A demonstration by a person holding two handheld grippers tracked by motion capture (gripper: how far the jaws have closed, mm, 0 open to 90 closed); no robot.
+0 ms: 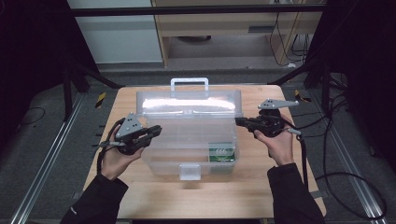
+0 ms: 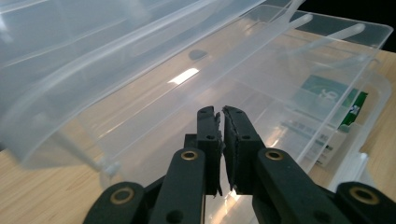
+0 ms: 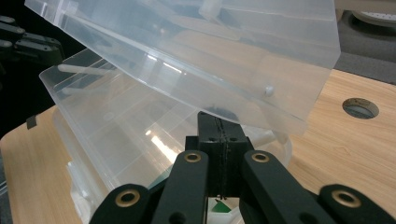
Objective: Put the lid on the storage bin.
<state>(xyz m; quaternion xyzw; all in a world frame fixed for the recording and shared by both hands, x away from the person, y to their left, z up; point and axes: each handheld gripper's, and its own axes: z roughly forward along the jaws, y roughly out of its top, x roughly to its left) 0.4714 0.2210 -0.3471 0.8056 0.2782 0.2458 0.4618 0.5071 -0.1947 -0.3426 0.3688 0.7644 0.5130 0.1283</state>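
Observation:
A clear plastic case [image 1: 177, 149] stands open on the wooden table [image 1: 154, 196], its lid [image 1: 189, 103] tilted up at the back with a white handle [image 1: 189, 83]. A green packet [image 1: 221, 152] lies in the front right compartment. My left gripper [image 1: 156, 130] is at the case's left wall. In the left gripper view its jaws [image 2: 220, 114] stand nearly together with nothing between them, pointing over the tray toward the green packet [image 2: 327, 93]. My right gripper [image 1: 238, 122] is at the case's right wall. Its jaws [image 3: 218, 122] are pressed together, empty, just below the lid's edge [image 3: 280, 116].
A white latch [image 1: 190, 171] hangs at the case's front. A round hole [image 3: 360, 108] sits in the tabletop beyond the lid. Cables trail off the table's right side [image 1: 327, 158]. Bare wood lies in front of the case.

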